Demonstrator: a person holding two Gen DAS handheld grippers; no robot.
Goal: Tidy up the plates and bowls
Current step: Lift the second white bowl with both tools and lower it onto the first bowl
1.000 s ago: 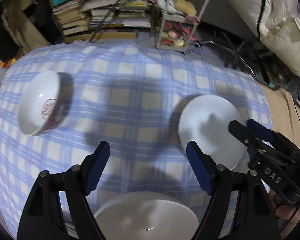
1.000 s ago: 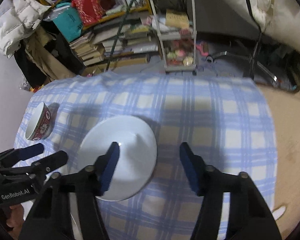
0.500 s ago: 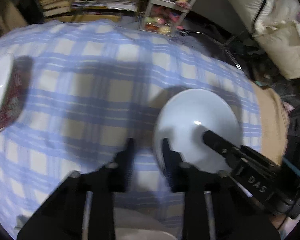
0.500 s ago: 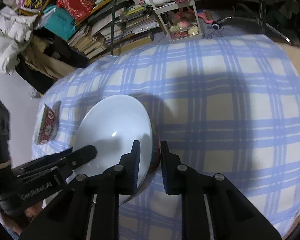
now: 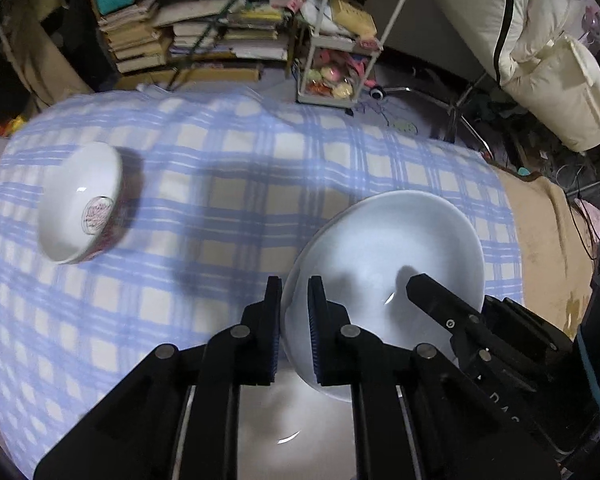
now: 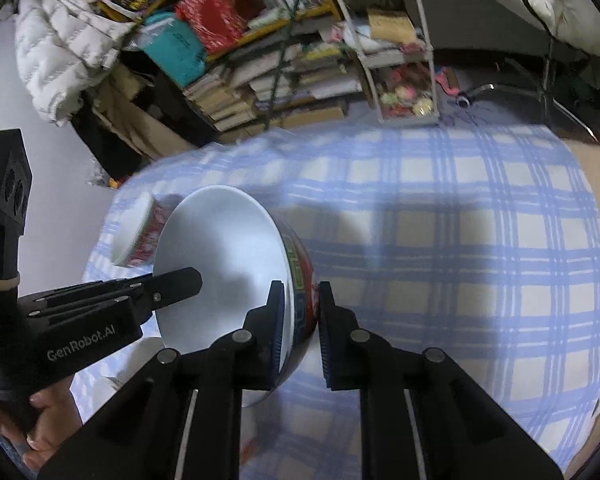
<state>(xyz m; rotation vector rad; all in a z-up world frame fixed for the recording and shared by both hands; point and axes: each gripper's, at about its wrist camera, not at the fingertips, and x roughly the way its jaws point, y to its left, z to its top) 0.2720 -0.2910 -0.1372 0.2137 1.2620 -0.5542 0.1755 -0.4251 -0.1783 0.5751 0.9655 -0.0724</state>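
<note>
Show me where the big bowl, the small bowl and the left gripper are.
big bowl (image 5: 388, 248): left wrist view, white inside wall.
small bowl (image 5: 80, 200): left wrist view, inside, above the red mark.
left gripper (image 5: 294, 292): left wrist view, between the fingertips, clamped on the big bowl's rim.

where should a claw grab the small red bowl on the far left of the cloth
By its rim. The small red bowl stands upright on the checked cloth, mouth open, nothing inside or over it. Come from above with one finger inside and one outside the thin wall, probably on the near side, the way both claws already pinch the big bowl.
</note>
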